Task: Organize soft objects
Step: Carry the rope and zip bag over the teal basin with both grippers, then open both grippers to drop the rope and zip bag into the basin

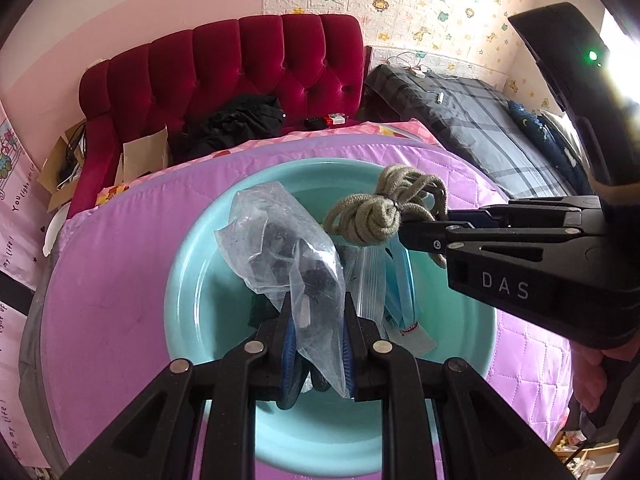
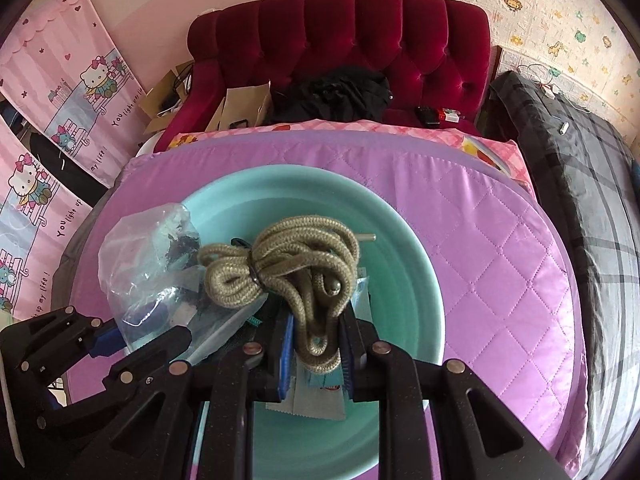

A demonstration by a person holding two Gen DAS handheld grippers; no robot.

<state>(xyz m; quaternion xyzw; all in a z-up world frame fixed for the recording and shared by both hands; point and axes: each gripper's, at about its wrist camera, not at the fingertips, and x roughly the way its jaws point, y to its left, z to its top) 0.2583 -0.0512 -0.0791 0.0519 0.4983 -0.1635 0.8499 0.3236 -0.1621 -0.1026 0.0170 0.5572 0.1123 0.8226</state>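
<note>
While clamped: bag [image 1: 288, 248], rope [image 2: 280, 268].

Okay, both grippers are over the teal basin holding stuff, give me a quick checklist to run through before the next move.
1. Left gripper shut on the clear plastic bag: ok.
2. Right gripper shut on the rope bundle: ok.
3. Both items held above the teal basin: ok.
4. Rope and bag apart, not tangled: cannot tell; they overlap in the right wrist view.
5. Basin sitting flat on the purple quilted mat: ok.
6. Room left in the basin beside the zip bags already inside: cannot tell.
</note>
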